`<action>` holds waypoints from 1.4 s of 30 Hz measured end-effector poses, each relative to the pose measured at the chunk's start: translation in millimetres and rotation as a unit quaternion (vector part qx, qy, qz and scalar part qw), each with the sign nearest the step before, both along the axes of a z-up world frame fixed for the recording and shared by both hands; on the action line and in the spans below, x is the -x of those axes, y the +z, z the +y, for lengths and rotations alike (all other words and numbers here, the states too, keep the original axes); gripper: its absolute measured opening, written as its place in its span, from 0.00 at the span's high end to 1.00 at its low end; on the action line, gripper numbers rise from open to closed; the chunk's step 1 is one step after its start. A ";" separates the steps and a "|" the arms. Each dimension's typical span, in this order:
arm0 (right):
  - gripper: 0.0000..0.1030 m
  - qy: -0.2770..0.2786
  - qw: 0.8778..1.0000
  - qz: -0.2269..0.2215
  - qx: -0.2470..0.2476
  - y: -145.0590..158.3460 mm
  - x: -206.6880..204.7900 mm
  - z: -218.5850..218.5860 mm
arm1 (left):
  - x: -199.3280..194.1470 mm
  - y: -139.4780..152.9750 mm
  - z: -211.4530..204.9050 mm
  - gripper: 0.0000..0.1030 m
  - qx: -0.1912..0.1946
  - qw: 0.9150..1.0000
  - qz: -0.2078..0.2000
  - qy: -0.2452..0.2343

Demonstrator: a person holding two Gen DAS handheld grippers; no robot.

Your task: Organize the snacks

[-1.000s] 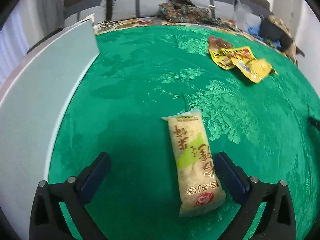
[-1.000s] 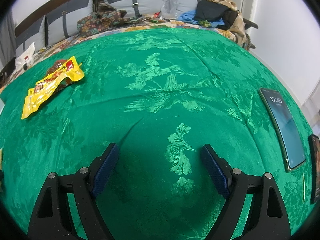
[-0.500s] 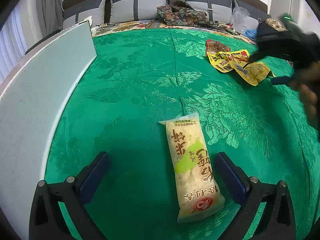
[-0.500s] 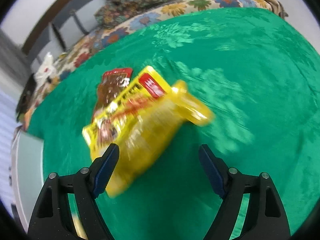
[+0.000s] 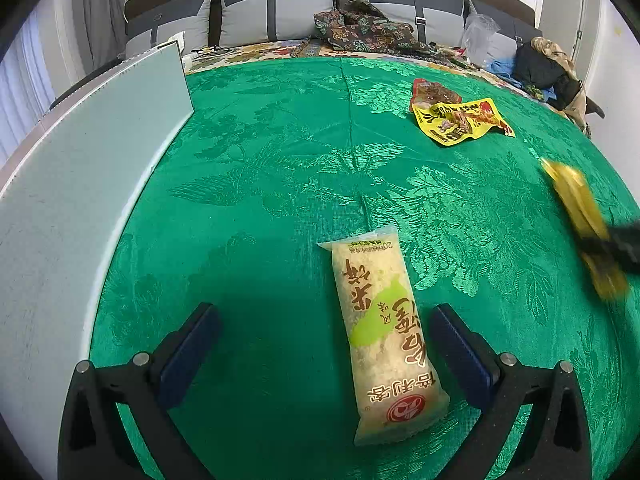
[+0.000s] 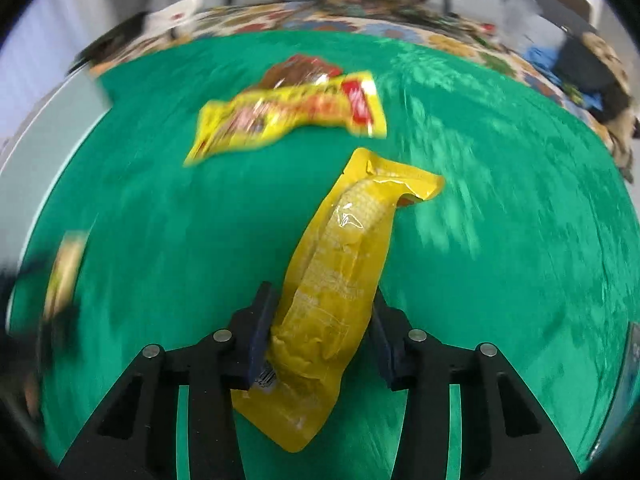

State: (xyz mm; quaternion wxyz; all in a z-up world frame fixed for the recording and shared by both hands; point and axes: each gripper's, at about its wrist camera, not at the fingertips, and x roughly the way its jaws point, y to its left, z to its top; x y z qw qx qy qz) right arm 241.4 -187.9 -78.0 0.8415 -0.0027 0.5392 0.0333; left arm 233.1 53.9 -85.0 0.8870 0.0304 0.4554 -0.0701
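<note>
Left wrist view: left tool (image 5: 324, 344) spread wide over the green brocade surface (image 5: 280, 168), pale rice-cracker pack (image 5: 384, 336) flat between its jaws, untouched; white board (image 5: 80, 184) walled the left edge.

Right wrist view: right tool (image 6: 320, 332) had just closed, pinching the glossy yellow corn pouch (image 6: 340, 280); yellow snack packet (image 6: 288, 116) lay beyond.

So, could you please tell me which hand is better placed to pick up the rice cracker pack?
Left: its open fingers already straddle the rice cracker pack; the right gripper holds a yellow pouch.

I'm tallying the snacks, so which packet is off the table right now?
The plain yellow corn packet, clamped in the right gripper. The rice cracker packet and printed yellow packet lie on the cloth.
</note>
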 end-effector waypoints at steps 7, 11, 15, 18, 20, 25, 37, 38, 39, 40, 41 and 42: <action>0.28 0.006 0.998 -0.061 0.016 0.1 82.8 -18.4 | -0.2 -0.1 -0.1 0.00 0.000 1.000 0.000 0.000; 0.22 -0.034 0.995 -0.085 0.028 -4.2 86.8 -15.7 | -0.2 -0.2 -0.1 0.00 0.000 1.000 0.000 0.000; 0.18 -0.058 0.995 -0.081 0.027 -3.3 82.0 -13.3 | -0.2 -0.2 -0.1 0.00 0.000 1.000 0.000 0.000; 0.17 -0.062 0.994 -0.081 0.027 -3.8 82.9 -14.4 | -0.2 -0.4 0.0 0.00 0.000 1.000 0.000 0.000; 0.17 -0.063 0.994 -0.081 0.026 -3.7 84.7 -14.7 | -0.2 -0.3 -0.1 0.00 0.000 1.000 0.000 -0.001; 0.17 -0.062 0.994 -0.081 0.026 -4.1 85.4 -14.8 | -0.1 -0.5 -0.1 0.00 0.000 1.000 0.000 -0.001; 0.17 -0.062 0.994 -0.081 0.025 -5.1 88.5 -16.1 | -0.1 -0.5 -0.2 0.00 -0.001 1.000 -0.001 -0.001; 0.17 -0.062 0.994 -0.081 0.025 -5.1 88.5 -16.1 | -0.1 -0.5 -0.2 0.00 -0.001 1.000 -0.001 -0.001; 0.17 -0.062 0.994 -0.081 0.025 -4.8 87.8 -15.9 | -0.1 -0.5 -0.2 0.00 -0.001 1.000 -0.001 -0.001; 0.17 -0.062 0.994 -0.081 0.025 -5.1 88.4 -16.1 | -0.1 -0.7 -0.2 0.00 -0.001 1.000 -0.001 -0.001; 0.17 -0.062 0.994 -0.081 0.025 -5.1 88.4 -16.2 | -0.1 -0.5 -0.2 0.00 -0.001 1.000 -0.001 -0.001; 0.17 -0.062 0.994 -0.081 0.025 -5.0 88.3 -16.1 | -0.1 -0.6 -0.2 0.00 -0.001 1.000 -0.001 -0.001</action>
